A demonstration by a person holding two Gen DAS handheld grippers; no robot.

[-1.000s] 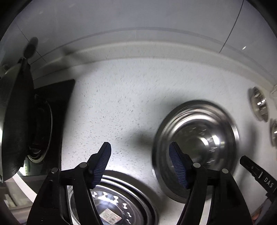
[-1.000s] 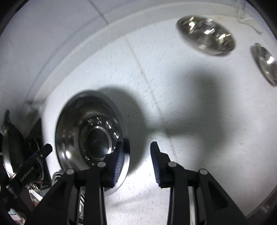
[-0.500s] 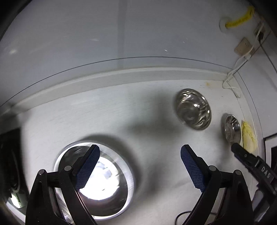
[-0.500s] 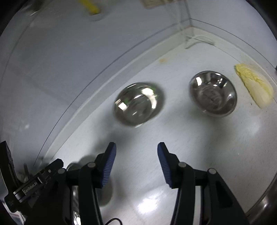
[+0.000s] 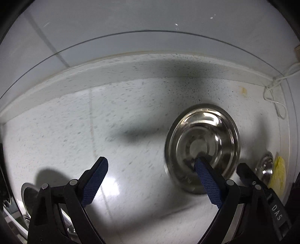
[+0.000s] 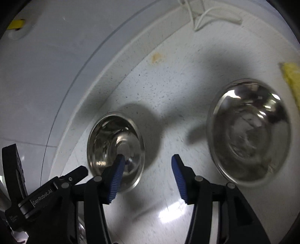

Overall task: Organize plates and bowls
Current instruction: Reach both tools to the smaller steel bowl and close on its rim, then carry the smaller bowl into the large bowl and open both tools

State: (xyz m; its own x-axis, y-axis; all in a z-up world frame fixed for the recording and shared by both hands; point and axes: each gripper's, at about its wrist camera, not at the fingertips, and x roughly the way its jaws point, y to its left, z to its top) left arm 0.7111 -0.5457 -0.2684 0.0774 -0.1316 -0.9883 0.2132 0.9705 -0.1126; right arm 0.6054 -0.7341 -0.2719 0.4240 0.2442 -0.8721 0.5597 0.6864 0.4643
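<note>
While the nearer steel bowl [image 5: 202, 146] sits on the speckled worktop [image 5: 131, 131] close to the back ledge, your left tool [image 5: 151, 178] hangs over it off-centre: the bowl lies toward that tool's right finger, whose pad crosses the rim, and the left finger is over bare worktop. Its jaws are spread wide and grasp nothing. Your right tool [image 6: 148, 170] has just been opening too, nothing between the pads, and it straddles the gap between this bowl [image 6: 115, 148] on its left and the second bowl [image 6: 247, 131] on its right. I'd guess left takes the near one, right the far one by the yellow cloth [image 6: 292, 78]. White cord [image 6: 202, 16] is back in the corner.
</note>
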